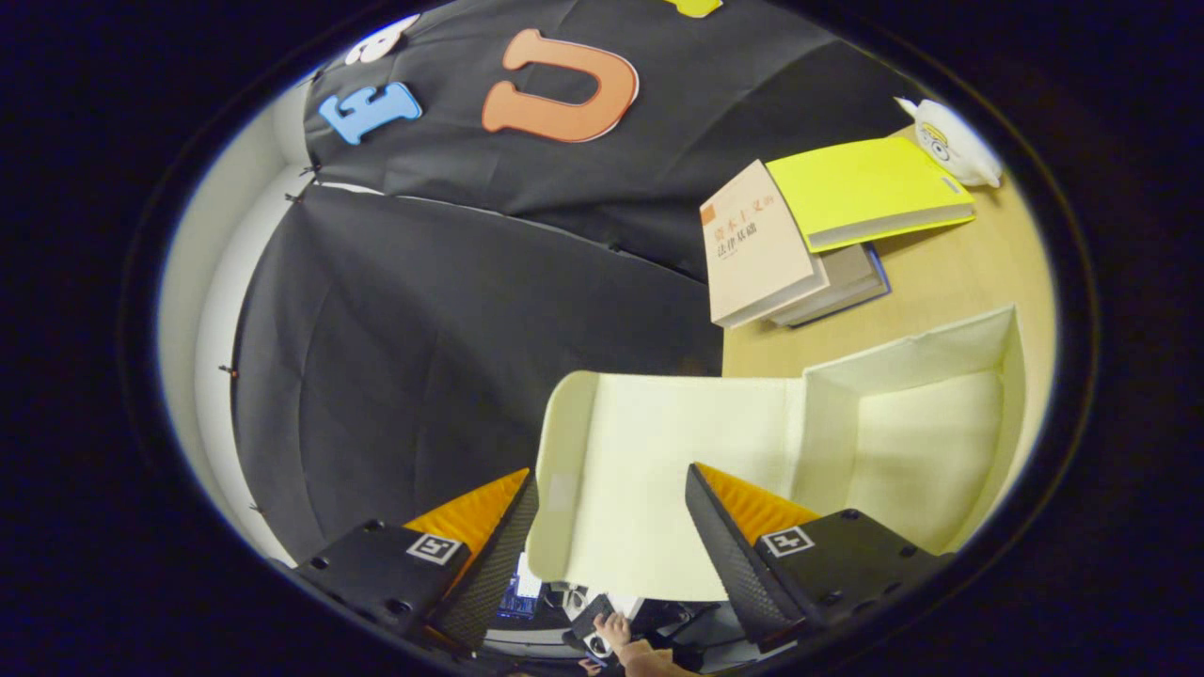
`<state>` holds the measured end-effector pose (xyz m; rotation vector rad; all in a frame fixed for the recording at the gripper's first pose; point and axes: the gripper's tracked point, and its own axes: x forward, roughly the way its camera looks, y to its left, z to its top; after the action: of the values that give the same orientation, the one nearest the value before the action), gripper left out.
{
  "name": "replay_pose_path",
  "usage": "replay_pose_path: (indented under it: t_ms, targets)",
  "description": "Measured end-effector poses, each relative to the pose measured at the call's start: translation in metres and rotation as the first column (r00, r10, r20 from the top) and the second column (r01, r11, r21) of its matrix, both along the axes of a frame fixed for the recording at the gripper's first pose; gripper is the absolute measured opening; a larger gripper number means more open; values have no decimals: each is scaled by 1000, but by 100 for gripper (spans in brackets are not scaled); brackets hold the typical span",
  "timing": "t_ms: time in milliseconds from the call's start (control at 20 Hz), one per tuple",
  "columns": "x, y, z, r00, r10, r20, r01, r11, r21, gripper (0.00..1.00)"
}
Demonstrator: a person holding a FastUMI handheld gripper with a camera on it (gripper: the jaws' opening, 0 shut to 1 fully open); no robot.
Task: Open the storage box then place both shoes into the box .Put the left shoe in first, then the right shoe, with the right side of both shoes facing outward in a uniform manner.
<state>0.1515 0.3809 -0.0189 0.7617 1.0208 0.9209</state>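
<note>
A cream storage box (926,451) rests on the wooden table (950,282) with its inside open to view and bare. Its lid (649,470) is swung out flat past the table's edge, hinged to the box on one side. My gripper (611,484) is open, and the lid's free end lies between the two fingers with gaps on both sides. One finger (513,527) is off the lid's folded rim, the other finger (720,527) is over the lid's inner face. No shoes are in sight.
Beyond the box lies a stack of books (800,244), the top one yellow (861,188). A small white plush toy (950,141) sits past them at the table's far corner. Black booth cloth hangs beside the table. A person's hand (621,635) shows below the lid.
</note>
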Motion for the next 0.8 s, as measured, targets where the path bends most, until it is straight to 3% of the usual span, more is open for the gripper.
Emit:
replay_pose_path:
  t_ms: [250, 450, 700, 800]
  targets:
    - [14, -52, -37, 995, -87, 47, 95, 971, -219, 100]
    - [18, -120, -56, 981, -92, 171, 155, 900, -406, 100]
    - [20, -202, -70, 956, -151, 251, 262, 823, -504, 100]
    - [18, -243, -82, 947, -178, 268, 304, 773, -558, 100]
